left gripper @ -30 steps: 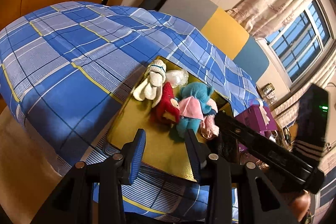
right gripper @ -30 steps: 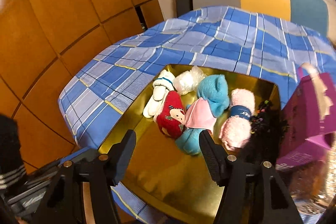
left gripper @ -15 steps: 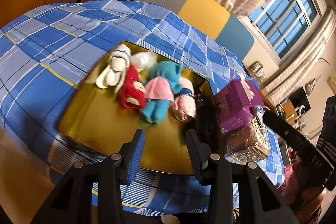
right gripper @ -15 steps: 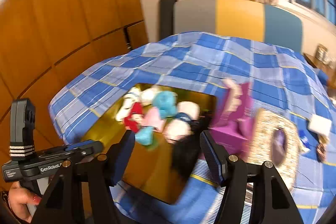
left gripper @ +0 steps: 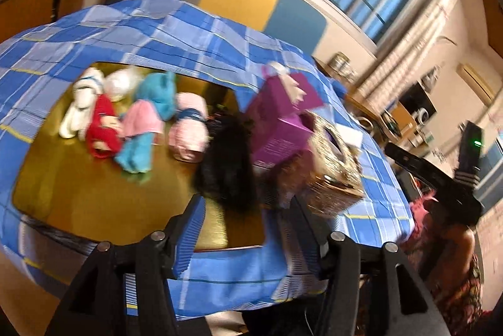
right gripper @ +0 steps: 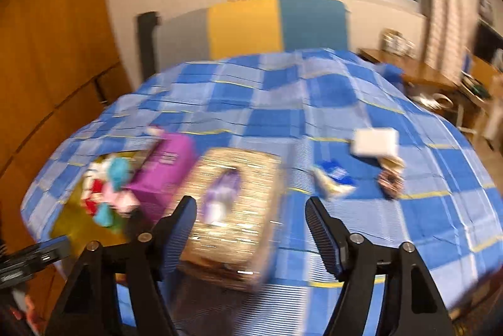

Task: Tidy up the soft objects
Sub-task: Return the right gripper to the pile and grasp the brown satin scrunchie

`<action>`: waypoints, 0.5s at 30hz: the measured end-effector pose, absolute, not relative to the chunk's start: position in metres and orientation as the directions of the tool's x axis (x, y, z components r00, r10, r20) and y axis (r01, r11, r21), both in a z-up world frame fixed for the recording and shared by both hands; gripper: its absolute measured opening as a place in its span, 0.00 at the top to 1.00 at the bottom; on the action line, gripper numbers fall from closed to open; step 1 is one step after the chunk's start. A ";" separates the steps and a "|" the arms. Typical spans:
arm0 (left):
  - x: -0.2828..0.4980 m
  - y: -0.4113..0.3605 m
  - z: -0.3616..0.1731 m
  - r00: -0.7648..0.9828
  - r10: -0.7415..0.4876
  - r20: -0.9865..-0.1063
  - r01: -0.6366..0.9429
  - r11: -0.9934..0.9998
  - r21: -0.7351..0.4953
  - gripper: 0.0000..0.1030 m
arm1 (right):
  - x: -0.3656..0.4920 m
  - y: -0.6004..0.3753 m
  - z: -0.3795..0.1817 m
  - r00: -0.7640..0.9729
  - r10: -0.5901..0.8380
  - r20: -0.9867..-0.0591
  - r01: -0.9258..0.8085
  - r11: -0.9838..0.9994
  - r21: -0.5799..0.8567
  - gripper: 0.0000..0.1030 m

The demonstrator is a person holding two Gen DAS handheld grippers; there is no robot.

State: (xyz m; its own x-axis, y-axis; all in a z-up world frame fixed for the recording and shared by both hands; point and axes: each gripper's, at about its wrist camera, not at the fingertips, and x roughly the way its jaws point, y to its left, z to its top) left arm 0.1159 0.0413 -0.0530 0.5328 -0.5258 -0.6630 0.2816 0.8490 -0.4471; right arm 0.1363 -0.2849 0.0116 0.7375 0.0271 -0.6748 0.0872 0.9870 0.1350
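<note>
Several plush toys lie on a gold tray point(left gripper: 94, 204) on the blue plaid cover: a white one point(left gripper: 81, 103), a red one point(left gripper: 103, 131), a teal one in pink point(left gripper: 147, 122), a pink roll point(left gripper: 188, 131) and a black fluffy one point(left gripper: 226, 169). My left gripper point(left gripper: 246, 229) hovers over the tray's near right corner, its jaws opening with nothing between them. My right gripper point(right gripper: 251, 219) hangs above a woven tissue box point(right gripper: 239, 210), jaws opening and also empty. The plush toys point(right gripper: 107, 191) sit far left in the right wrist view.
A purple box point(left gripper: 279, 119) stands between the tray and the woven box point(left gripper: 333, 169). On the cover to the right lie a white pad point(right gripper: 375, 141), a blue packet point(right gripper: 333, 175) and a small brown item point(right gripper: 391, 178). A grey, yellow and teal headboard point(right gripper: 245, 24) stands behind.
Both views have swung right, from the tray toward the purple box, woven box and right half of the cover. The left jaws have spread much wider; the right jaws spread a little.
</note>
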 end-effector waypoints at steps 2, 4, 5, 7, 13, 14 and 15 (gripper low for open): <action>0.114 0.028 -0.053 0.513 -0.543 -0.665 0.310 0.840 -0.446 0.44 | 0.138 -0.311 -0.001 0.715 -0.015 -0.699 0.145 0.981 0.127 0.29; 0.112 0.014 -0.053 0.491 -0.553 -0.673 0.337 0.833 -0.438 0.44 | 0.142 -0.337 -0.019 0.672 -0.051 -0.739 0.203 0.972 0.117 0.27; 0.111 0.009 -0.053 0.484 -0.555 -0.676 0.346 0.831 -0.435 0.44 | 0.144 -0.352 -0.031 0.644 -0.062 -0.762 0.231 0.966 0.116 0.27; 0.109 -0.004 -0.054 0.465 -0.560 -0.686 0.369 0.827 -0.425 0.44 | 0.145 -0.376 -0.051 0.597 -0.078 -0.798 0.281 0.953 0.116 0.27; 0.107 -0.038 -0.055 0.418 -0.575 -0.703 0.424 0.808 -0.409 0.44 | 0.139 -0.432 -0.092 0.491 -0.117 -0.863 0.375 0.923 0.089 0.27; 0.107 -0.043 -0.056 0.412 -0.576 -0.706 0.433 0.805 -0.405 0.44 | 0.140 -0.441 -0.096 0.482 -0.122 -0.868 0.380 0.921 0.082 0.27; 0.106 -0.049 -0.056 0.403 -0.577 -0.710 0.443 0.802 -0.401 0.44 | 0.141 -0.446 -0.097 0.479 -0.125 -0.869 0.384 0.920 0.080 0.27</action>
State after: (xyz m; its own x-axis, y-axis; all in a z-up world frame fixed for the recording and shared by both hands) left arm 0.1064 -0.0492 -0.0564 0.4034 -0.5775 -0.7098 0.4432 0.8019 -0.4005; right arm 0.1414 -0.4461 -0.0975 0.4789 -0.1249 -0.8690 0.3843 0.9198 0.0796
